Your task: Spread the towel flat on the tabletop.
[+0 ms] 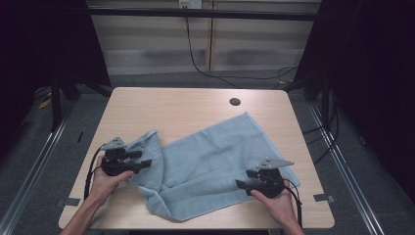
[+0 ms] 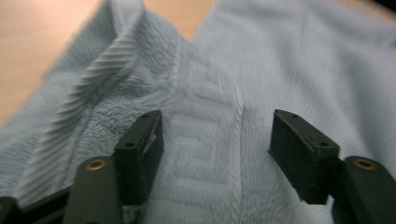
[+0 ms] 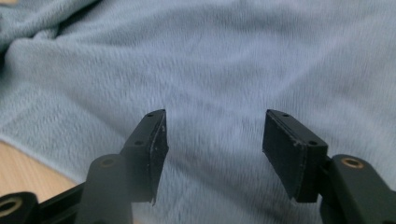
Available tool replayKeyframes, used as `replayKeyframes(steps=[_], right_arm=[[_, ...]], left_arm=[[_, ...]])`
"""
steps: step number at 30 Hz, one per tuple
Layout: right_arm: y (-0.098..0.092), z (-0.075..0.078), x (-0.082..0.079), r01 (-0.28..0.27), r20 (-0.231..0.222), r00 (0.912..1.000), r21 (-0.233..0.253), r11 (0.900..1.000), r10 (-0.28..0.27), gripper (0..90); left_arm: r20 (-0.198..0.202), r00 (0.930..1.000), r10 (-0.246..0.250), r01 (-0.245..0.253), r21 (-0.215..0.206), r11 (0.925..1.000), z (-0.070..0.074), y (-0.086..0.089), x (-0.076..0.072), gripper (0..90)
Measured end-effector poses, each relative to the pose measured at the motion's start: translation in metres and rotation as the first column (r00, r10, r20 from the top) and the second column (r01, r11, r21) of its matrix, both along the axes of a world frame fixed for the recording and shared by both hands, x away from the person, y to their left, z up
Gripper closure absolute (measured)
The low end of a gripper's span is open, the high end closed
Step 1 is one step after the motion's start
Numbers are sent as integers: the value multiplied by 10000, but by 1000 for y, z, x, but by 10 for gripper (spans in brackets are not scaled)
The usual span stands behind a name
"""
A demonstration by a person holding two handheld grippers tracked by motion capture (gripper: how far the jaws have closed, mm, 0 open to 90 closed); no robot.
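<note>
A pale blue terry-cloth towel (image 1: 215, 161) lies on the light wooden table (image 1: 161, 107), covering the lower middle of the high view. Its long axis runs on a diagonal, from a bunched, folded-over end at the lower left of the frame up to a flat square corner pointing toward the upper right, near the small dark round hole (image 1: 235, 102) in the tabletop. The lower left part is rumpled and doubled on itself; the rest lies fairly flat.

The left gripper (image 1: 143, 160), held in the left hand (image 1: 103, 181), sits at the towel's crumpled left edge. In the left gripper view its jaws stand wide apart over the woven border band (image 2: 205, 140) of the towel; whether the tips touch the cloth is hard to tell from the blur.

The right gripper (image 1: 243, 179), held in the right hand (image 1: 279, 203), rests at the towel's lower right edge. In the right gripper view its jaws are likewise spread wide above smooth cloth, gripping nothing, with a strip of bare table in the lower left corner.
</note>
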State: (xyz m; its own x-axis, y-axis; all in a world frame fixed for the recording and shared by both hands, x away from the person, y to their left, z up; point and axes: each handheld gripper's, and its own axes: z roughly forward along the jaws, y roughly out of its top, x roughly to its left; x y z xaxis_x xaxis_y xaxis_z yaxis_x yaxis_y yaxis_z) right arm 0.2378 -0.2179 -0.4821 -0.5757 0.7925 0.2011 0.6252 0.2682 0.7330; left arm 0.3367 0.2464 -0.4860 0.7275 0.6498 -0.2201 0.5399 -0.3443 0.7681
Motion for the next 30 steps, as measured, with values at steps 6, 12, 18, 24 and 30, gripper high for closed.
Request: replayKeyframes(steps=[6,12,18,24,30], right_arm=[[7,-18,-2,-34,-38,10000,-886,9961,31,427],[12,-19,18,286,528,9984,-1570,9872,-206,780],[-5,-21,51,746,391,9968,-1369,9878,-699,846],[-27,-25,84,991,462,9943,-794,9919,-957,847],[-49,-26,112,1366,206,9905,-504,9893,-1357,846]], left_arm=[[153,9998,-154,144,632,9979,-10,-10,-5,366],[38,9997,-221,219,427,9988,-14,-7,-11,540],[33,9965,-835,835,-38,9965,-11,-10,-29,673],[203,9899,-1403,1415,-731,9872,2,-16,-43,617],[720,9968,-361,444,-1179,9920,16,1,-37,528]])
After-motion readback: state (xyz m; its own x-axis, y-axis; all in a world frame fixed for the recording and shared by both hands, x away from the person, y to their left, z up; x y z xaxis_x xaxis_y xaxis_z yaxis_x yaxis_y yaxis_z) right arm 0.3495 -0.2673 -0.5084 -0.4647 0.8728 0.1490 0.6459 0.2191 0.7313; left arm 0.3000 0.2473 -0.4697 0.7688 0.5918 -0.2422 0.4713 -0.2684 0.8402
